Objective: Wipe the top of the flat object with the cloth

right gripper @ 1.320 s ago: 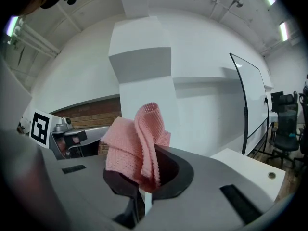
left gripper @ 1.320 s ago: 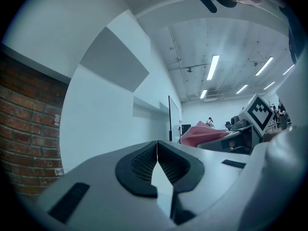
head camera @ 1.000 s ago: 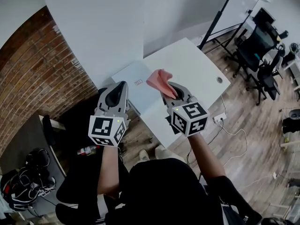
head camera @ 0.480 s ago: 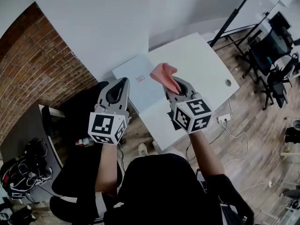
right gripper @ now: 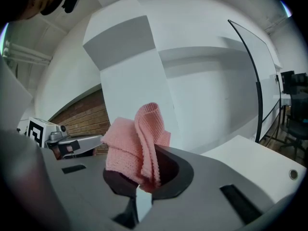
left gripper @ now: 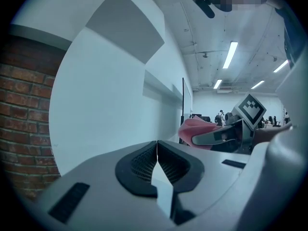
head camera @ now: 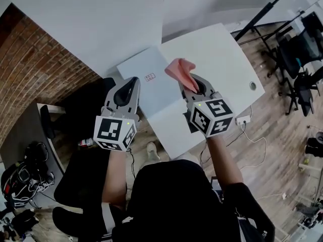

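Dropped closer to flat board (head camera: 154, 92), R claw (head camera: 192, 82) clamps cloth (head camera: 180, 70) at tips; L claw (head camera: 133, 80) shut, empty.

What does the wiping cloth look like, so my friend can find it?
Find the big white table. At its near edge, the right gripper pinches a crumpled cloth that sticks up out of its jaws. It is the only pink, soft thing there, and the left gripper beside it is shut on nothing.
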`<action>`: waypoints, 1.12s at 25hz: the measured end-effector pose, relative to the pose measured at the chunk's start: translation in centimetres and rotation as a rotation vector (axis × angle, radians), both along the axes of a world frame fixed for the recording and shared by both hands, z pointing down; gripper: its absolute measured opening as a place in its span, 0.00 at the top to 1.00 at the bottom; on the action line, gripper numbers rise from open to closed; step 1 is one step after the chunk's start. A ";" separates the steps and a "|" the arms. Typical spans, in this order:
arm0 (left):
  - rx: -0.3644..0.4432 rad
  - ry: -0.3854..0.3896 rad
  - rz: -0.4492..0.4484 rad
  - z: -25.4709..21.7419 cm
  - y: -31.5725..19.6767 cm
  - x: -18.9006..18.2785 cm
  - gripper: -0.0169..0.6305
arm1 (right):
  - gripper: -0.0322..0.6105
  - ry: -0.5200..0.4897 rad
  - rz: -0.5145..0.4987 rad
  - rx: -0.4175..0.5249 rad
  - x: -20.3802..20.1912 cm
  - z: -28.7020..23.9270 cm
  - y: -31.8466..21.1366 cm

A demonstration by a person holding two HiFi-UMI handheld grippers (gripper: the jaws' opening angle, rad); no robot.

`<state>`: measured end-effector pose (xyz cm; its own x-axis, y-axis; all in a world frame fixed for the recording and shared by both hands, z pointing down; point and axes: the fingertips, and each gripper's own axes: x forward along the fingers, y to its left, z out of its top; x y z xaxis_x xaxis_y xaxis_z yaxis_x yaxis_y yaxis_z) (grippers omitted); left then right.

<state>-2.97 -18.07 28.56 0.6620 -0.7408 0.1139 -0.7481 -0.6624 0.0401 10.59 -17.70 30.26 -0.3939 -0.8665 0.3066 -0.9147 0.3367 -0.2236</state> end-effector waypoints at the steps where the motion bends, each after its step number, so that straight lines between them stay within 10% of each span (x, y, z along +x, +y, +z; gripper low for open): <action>1: -0.011 -0.003 -0.006 0.7 -0.3 0.0 0.95 | 0.88 -0.002 -0.003 -0.010 0.1 0.6 -0.4; 28: -0.277 -0.067 -0.036 17.4 -3.6 0.6 0.94 | 0.88 0.024 -0.114 -0.248 0.8 14.6 -7.2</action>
